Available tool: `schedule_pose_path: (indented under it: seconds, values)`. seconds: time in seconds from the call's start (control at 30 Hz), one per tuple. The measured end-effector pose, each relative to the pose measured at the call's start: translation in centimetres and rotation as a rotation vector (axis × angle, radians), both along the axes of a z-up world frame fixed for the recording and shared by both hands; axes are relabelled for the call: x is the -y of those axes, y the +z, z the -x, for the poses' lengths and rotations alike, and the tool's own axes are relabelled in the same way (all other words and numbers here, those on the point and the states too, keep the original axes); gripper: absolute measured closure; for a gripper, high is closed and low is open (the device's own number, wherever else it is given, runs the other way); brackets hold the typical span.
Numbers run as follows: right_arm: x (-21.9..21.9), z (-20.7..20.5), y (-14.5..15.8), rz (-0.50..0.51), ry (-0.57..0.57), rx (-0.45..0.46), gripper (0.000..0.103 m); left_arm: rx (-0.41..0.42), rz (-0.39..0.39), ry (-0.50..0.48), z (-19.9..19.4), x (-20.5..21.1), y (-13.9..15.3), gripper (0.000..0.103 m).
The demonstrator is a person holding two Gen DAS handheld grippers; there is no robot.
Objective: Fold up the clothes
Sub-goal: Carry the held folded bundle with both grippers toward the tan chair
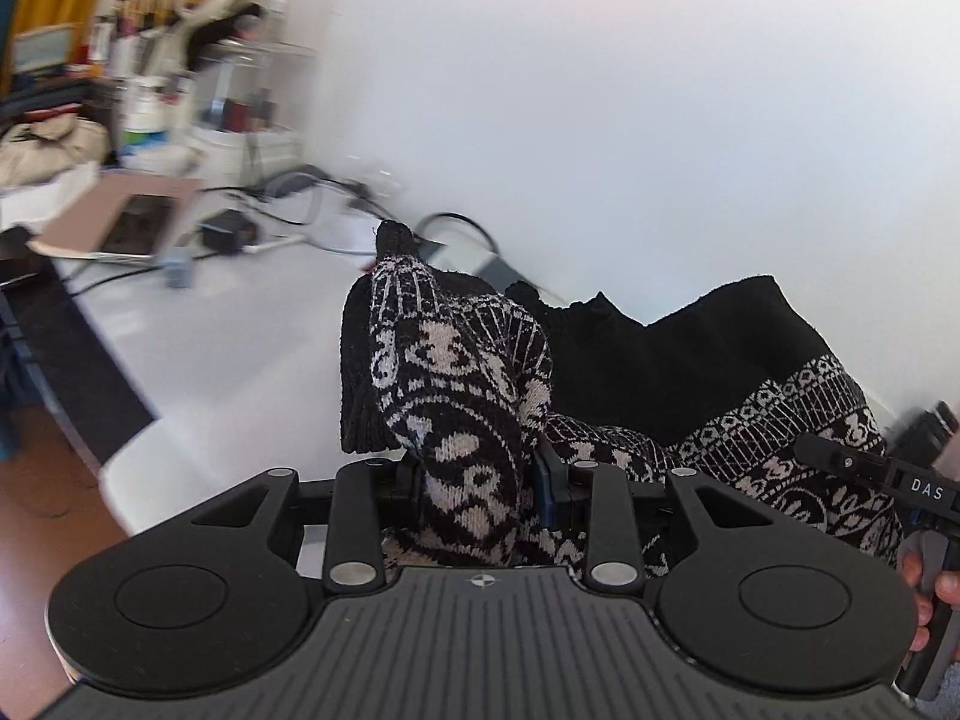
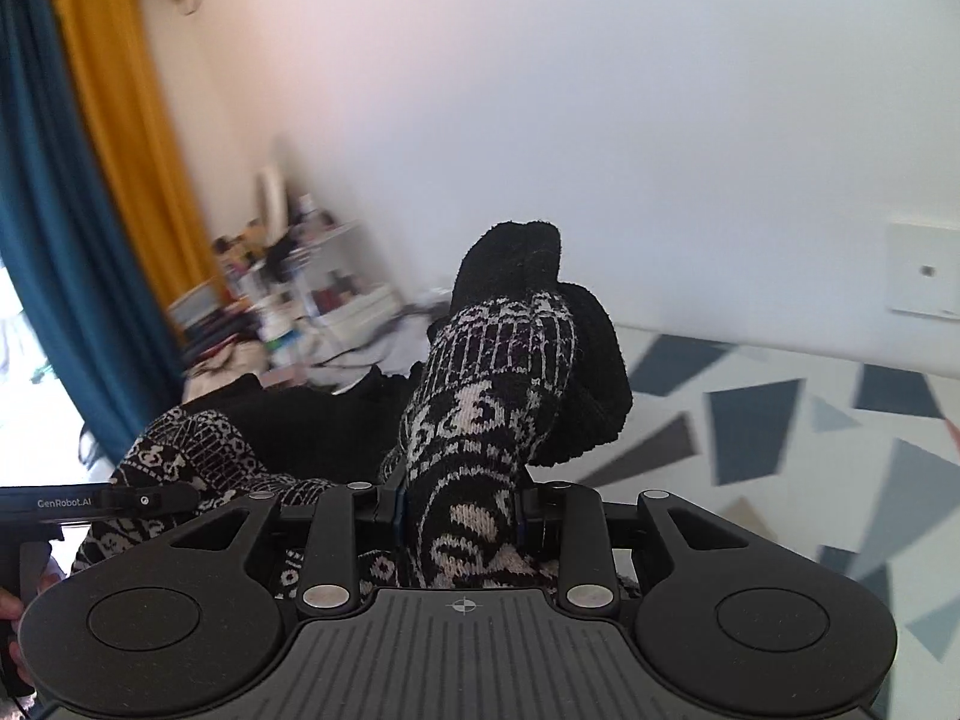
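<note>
- Sweater [image 1: 708,396] hangs in the air between the two grippers, lifted above a white tabletop [image 1: 240,348] on the left and a surface with a grey geometric pattern [image 2: 780,420] on the right; whether any part of it touches either surface cannot be told.
- Left gripper [image 1: 480,480] is pinching a bunched fold of the patterned knit; the fabric rises past the fingers in a thick wad.
- Right gripper [image 2: 462,510] is likewise pressed together on a wad of the same garment, with a plain black edge flopping over beyond the fingertips.
- Risk, slippage: each grip holds a thick bunch, not a flat edge. The weight of the hanging knit could, in my judgement, pull layers out of the pinch.
- Risk, uneven fold: the span between the grippers sags and creases, so laying it down as it is would likely trap wrinkles.
- Risk, snagging: cables [image 1: 312,210] and a laptop [image 1: 126,222] lie on the tabletop at the left. A low sweep could drag the hem across them.
- Appearance: heavy black knit with cream bands of geometric and floral motifs, plain black sections, ribbed edges. Material looks soft, stretchy and bulky.
</note>
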State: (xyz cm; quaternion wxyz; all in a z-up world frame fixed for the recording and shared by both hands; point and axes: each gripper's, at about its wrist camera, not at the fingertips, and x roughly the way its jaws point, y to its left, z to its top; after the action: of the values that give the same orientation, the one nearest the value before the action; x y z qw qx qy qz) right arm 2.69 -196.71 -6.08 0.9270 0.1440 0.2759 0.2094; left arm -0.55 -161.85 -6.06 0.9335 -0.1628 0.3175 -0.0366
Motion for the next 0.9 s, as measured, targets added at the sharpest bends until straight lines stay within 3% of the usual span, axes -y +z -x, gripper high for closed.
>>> schedule_pose_path:
  seconds: [0.2,0.4,0.9]
  values:
    - [-6.4,0.5,0.8,-0.007,0.152,-0.027,0.076,-0.01,0.025,0.151,5.9,-4.8,0.2,0.07]
    - [-15.7,1.4,1.8,0.022,0.28,-0.035,0.076,-0.036,0.026,0.256,10.2,-12.6,-0.1,0.07]
    - [-49.3,7.0,2.6,0.044,0.458,-0.045,0.076,-0.09,-0.083,0.401,20.2,-37.5,1.4,0.07]
